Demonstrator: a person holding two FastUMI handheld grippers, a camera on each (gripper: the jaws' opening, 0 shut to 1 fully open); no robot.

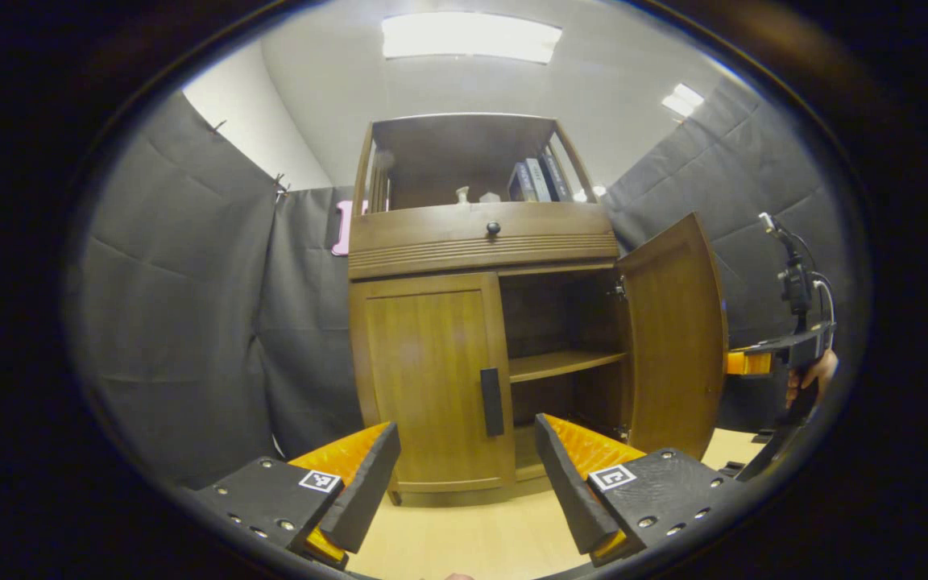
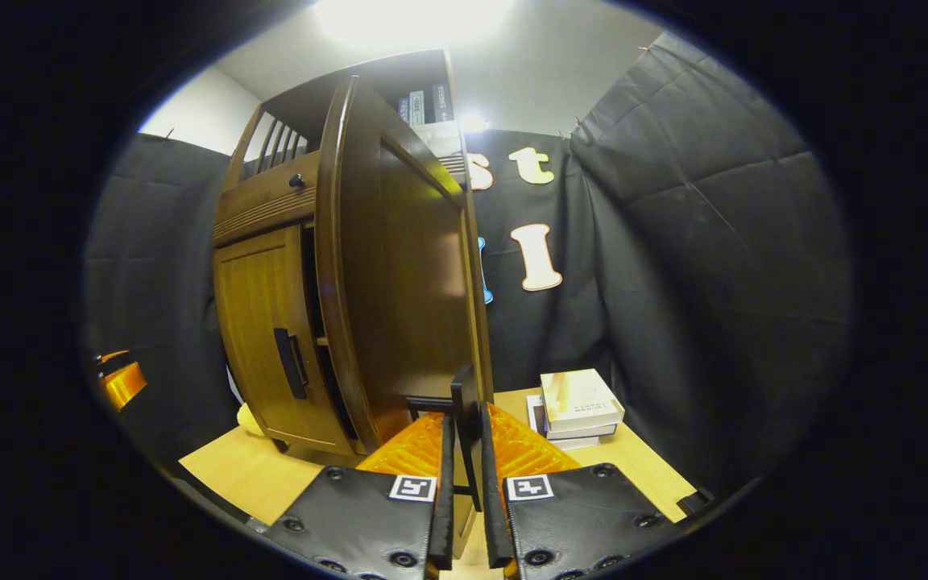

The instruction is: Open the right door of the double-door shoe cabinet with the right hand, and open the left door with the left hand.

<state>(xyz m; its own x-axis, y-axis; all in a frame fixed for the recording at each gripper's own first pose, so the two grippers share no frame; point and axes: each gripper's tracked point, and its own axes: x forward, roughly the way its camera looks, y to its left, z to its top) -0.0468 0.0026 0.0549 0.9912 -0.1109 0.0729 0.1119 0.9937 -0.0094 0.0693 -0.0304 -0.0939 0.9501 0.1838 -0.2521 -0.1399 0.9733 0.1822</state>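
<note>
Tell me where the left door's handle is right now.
In the left gripper view, the dark handle sits on the closed left door's right edge, beside the open compartment, just ahead of the open left tongs.

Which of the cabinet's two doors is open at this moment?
The right door is open, swung out to show the inside shelf, with the right gripper shut on its handle. The left door sits closed, its handle untouched.

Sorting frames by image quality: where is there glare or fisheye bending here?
Left gripper view: ceiling light bright but contained; right door bows outward. Right gripper view: light blows out the top edge, glare streaks the right door, right gripper sharp.
</note>
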